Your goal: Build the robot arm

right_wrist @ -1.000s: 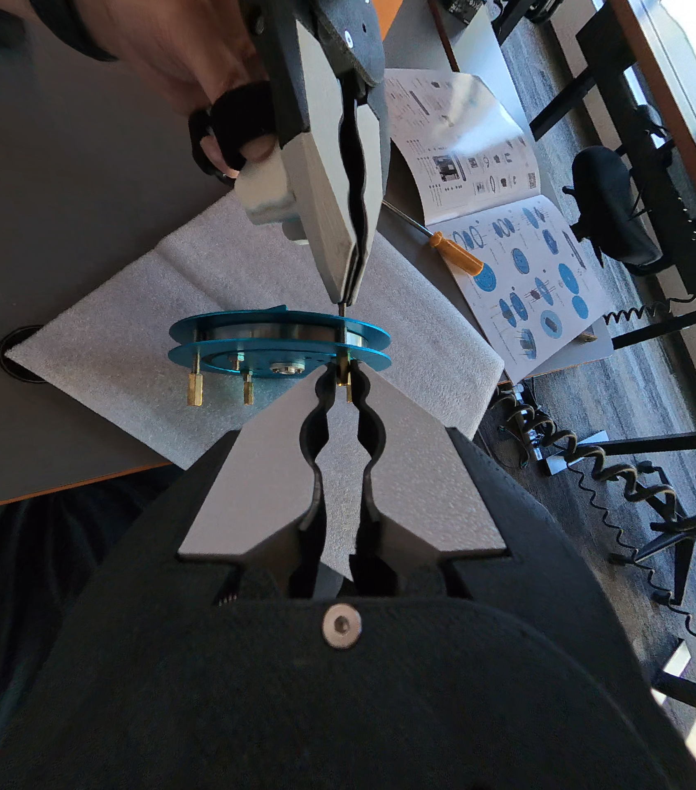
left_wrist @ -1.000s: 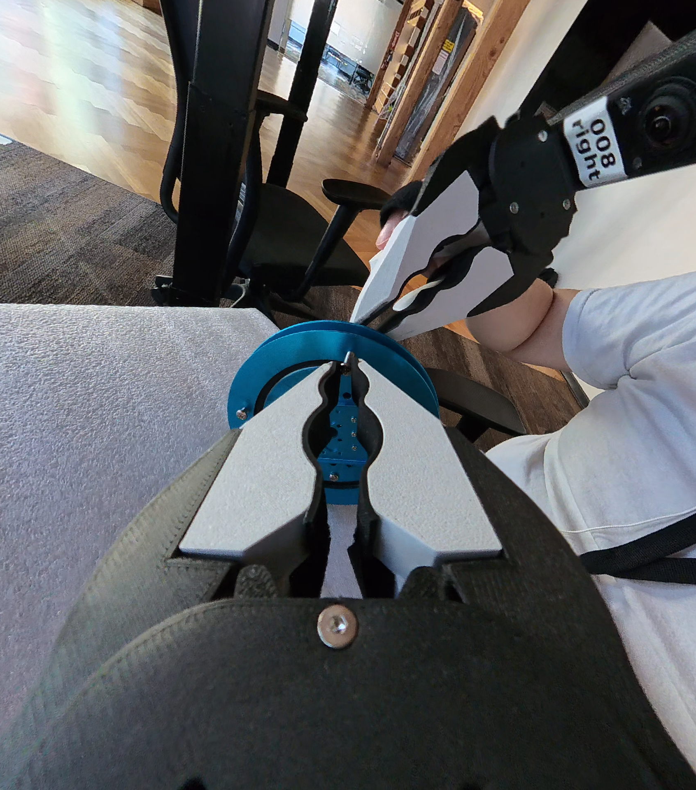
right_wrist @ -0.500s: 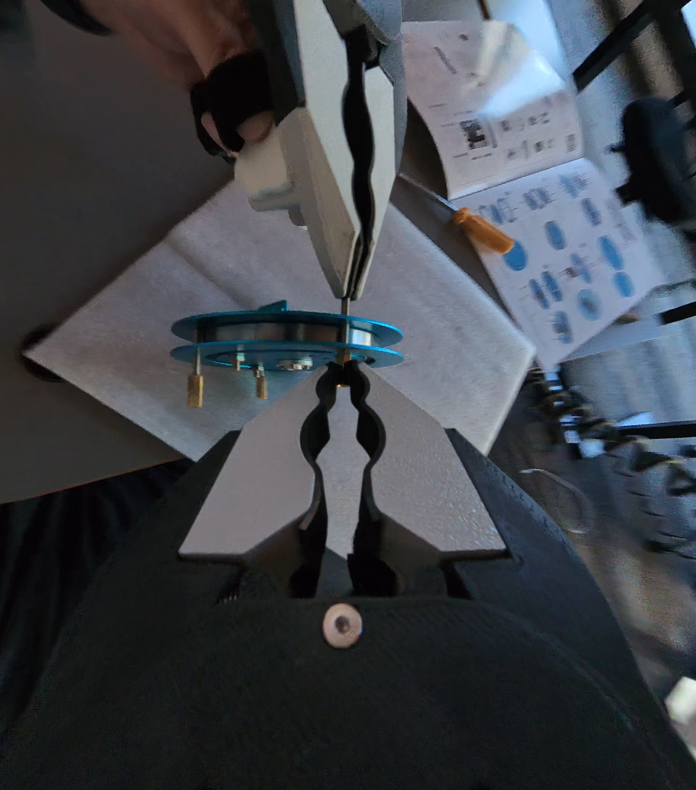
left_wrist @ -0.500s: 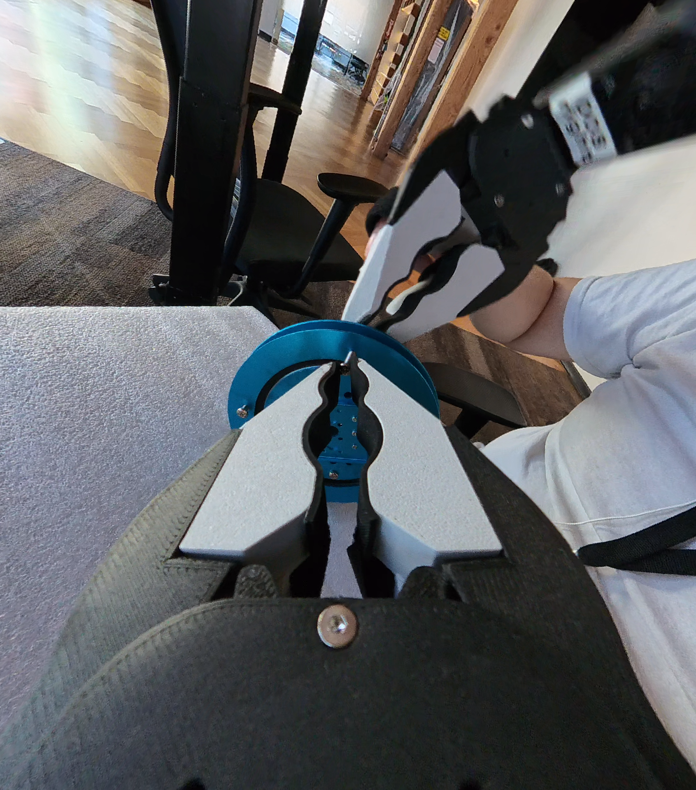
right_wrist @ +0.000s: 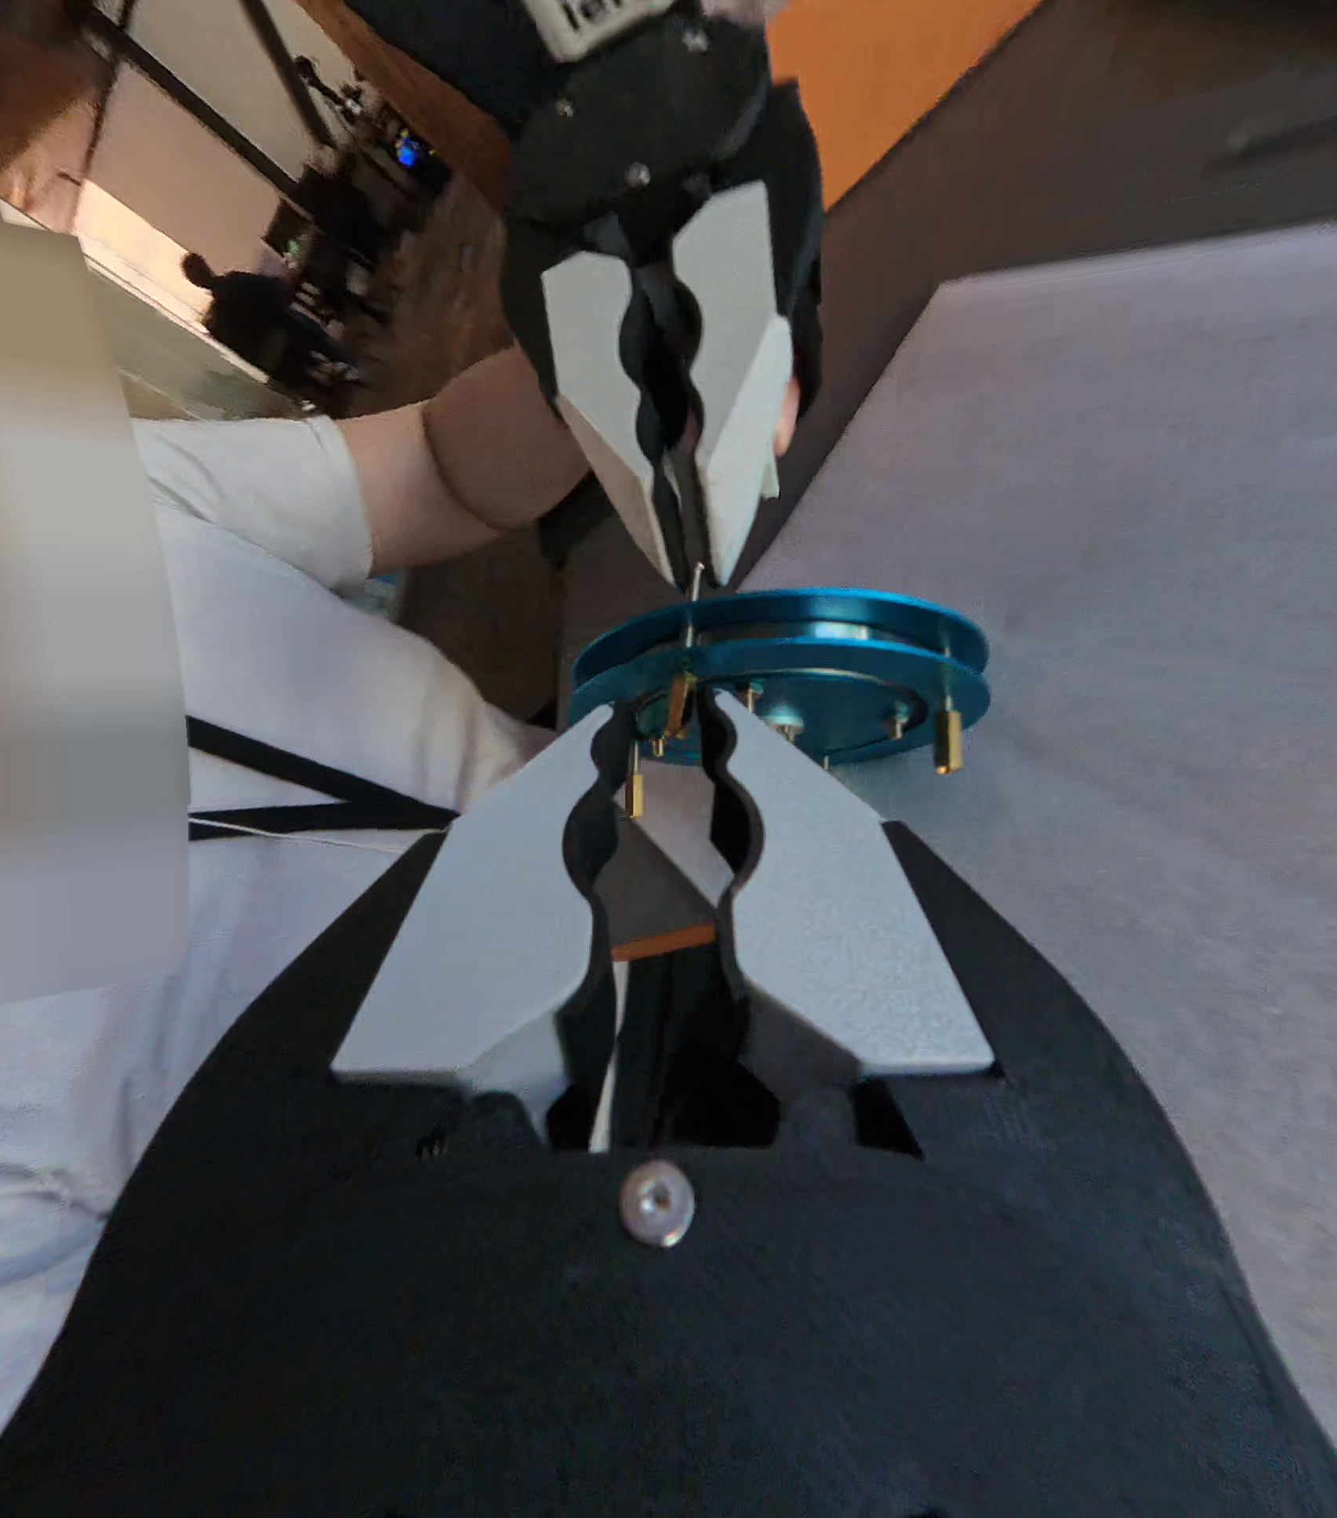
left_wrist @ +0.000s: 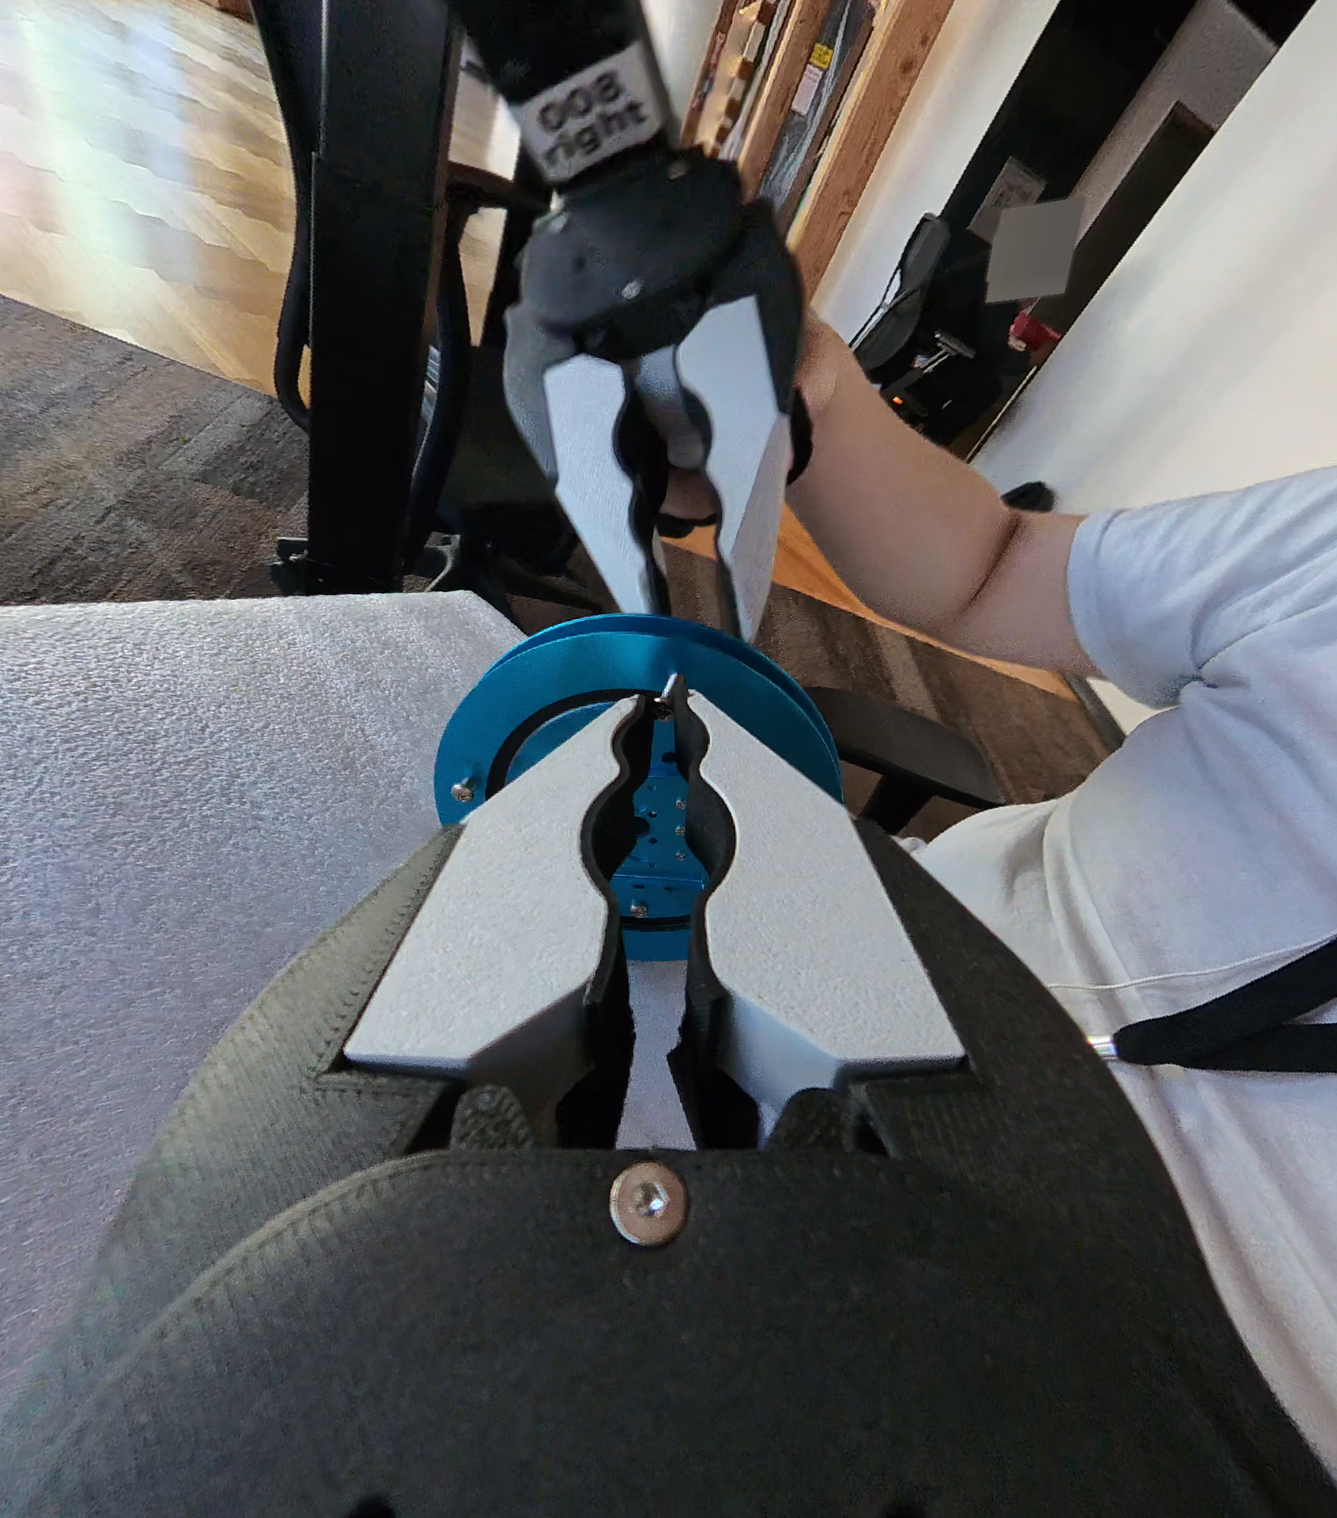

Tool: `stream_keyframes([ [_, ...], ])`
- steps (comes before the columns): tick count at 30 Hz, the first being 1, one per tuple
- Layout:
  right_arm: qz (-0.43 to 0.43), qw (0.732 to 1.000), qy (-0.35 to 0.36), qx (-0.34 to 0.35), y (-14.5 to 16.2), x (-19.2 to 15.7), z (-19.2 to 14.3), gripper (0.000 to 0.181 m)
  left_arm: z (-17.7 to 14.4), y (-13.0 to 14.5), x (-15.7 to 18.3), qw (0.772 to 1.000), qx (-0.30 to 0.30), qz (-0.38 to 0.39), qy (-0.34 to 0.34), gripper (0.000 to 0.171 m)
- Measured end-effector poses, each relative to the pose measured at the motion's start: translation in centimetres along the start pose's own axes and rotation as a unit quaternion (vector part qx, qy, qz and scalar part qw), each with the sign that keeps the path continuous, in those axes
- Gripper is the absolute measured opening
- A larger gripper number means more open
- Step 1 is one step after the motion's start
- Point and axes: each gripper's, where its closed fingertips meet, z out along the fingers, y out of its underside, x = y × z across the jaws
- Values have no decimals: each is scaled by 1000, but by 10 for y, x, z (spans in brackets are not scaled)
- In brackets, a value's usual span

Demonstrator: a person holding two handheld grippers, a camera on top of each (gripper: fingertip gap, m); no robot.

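A blue two-disc metal assembly point(left_wrist: 566, 682) with brass standoffs stands on edge at the rim of a white foam sheet point(left_wrist: 155, 780). My left gripper point(left_wrist: 669, 702) is shut on a thin screw point(left_wrist: 673, 683) at the near disc's top edge. My right gripper point(left_wrist: 693, 620) comes down from behind the discs with its tips at the far rim. In the right wrist view the assembly point(right_wrist: 813, 624) lies flat across the frame. My right gripper point(right_wrist: 661, 710) is shut on a brass standoff point(right_wrist: 677, 698) under the lower disc. The left gripper point(right_wrist: 689, 575) pinches the screw from the opposite side.
The person's white shirt point(left_wrist: 1182, 862) and bare forearm point(left_wrist: 911, 534) are close on the right. A black strap point(left_wrist: 1264, 1018) crosses the shirt. A black desk leg point(left_wrist: 369, 287) and office chair stand behind the foam. More standoffs point(right_wrist: 948, 739) stick out of the lower disc.
My right gripper has swung around the assembly, from the upper right to straight behind the discs. Its view has turned, and the booklet and screwdriver have left it. My left gripper has stayed put.
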Motion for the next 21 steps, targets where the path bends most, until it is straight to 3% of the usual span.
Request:
stream_keyframes([
  [3, -67, 996, 43, 39, -10, -6, -15, 16, -2, 0, 0, 1000, 7, -9, 14, 4],
  [9, -214, 963, 147, 67, 14, 16, -20, 22, -13, 2, -2, 997, 36, -38, 51, 3],
  [14, -214, 961, 135, 108, 29, 33, 0, 14, -26, 2, -11, 993, 66, -70, 65, 3],
  [18, -194, 969, 150, 28, 51, 53, 11, 15, -30, 4, -10, 991, 68, -82, 84, 3],
  [21, -182, 975, 115, 53, 51, 51, 12, 14, -32, 5, -13, 987, 80, -100, 92, 3],
])
